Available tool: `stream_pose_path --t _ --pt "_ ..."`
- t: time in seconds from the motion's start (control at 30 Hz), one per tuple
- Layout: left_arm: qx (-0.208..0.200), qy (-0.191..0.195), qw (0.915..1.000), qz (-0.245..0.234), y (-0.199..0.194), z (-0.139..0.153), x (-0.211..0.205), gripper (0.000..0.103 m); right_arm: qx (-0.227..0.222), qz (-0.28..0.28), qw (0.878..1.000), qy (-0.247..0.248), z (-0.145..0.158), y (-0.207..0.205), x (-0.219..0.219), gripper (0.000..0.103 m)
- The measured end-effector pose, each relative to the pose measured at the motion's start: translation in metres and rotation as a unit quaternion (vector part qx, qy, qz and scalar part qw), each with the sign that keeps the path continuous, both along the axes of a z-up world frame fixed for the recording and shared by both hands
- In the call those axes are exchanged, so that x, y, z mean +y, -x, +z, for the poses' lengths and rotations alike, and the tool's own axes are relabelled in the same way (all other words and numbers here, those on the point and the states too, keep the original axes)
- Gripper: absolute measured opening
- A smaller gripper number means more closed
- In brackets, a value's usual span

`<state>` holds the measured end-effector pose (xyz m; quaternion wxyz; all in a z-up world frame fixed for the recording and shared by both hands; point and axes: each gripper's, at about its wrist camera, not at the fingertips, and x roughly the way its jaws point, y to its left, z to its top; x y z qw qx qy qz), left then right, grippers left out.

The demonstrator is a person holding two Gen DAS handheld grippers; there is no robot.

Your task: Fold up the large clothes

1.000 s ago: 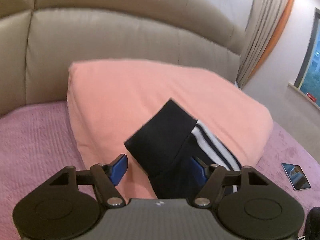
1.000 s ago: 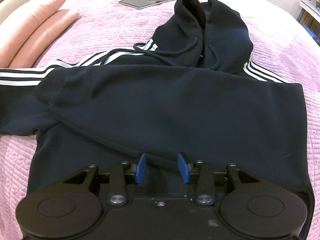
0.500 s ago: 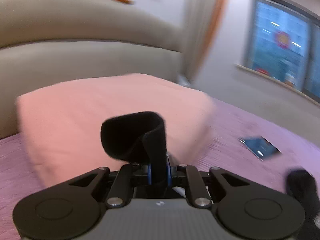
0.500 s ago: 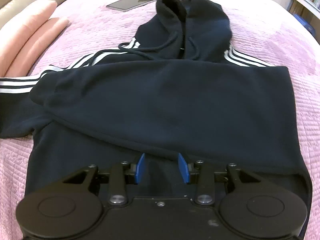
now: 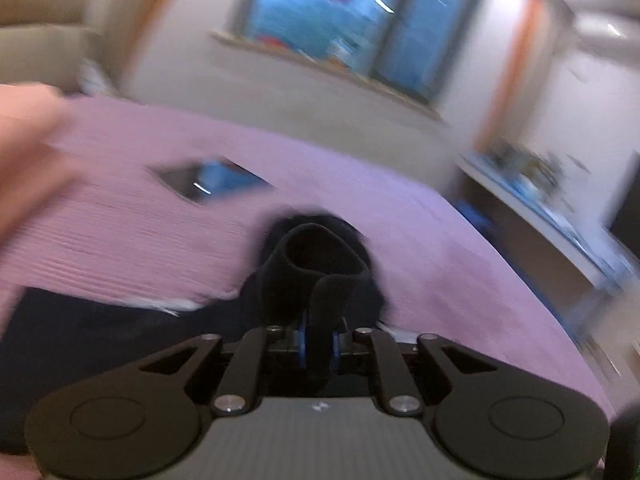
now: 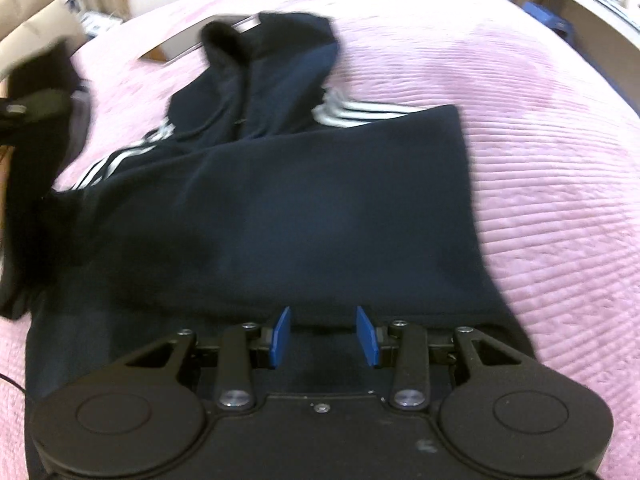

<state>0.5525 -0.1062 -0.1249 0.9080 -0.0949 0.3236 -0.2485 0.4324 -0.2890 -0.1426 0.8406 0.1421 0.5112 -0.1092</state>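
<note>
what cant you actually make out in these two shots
- Left wrist view: motion blur smears the flat device on the bedspread; phone or tablet, cannot tell.
- Left wrist view: the sleeve cuff hides the left gripper pads.
- Right wrist view: the right gripper body covers the hoodie hem.

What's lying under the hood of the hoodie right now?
A flat tablet-like device pokes out from behind the hood, resting on the pink bedspread. Its far end is covered by the hood, so whether anything else lies beneath is hidden.
</note>
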Motion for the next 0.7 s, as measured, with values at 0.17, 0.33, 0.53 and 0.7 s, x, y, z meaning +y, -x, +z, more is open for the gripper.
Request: stream_pose_path --t 0.17,0.33,0.53,0.7 --pt "0.071 -0.018 0.9968 -0.032 -0.004 -0.048 -0.026 0.043 -0.014 -0.02 1.0 -0.02 -0.005 -0.001 -0.022 0.047" --pt "0.102 -0.043 0.9937 -0.017 0.019 -0.073 0.012 0.045 -0.059 0.008 0.996 -0.062 -0.005 -0.024 -0.015 0.073" --pt "0.112 -0.069 0.9913 0.005 0.019 -0.073 0.039 0.047 -0.076 0.041 0.988 -0.124 -0.02 -0.065 -0.001 0.075" --pt "0.12 -0.06 0.9907 0.023 0.017 -0.071 0.054 0.047 -0.05 0.038 0.988 -0.142 -0.046 -0.091 0.007 0.075"
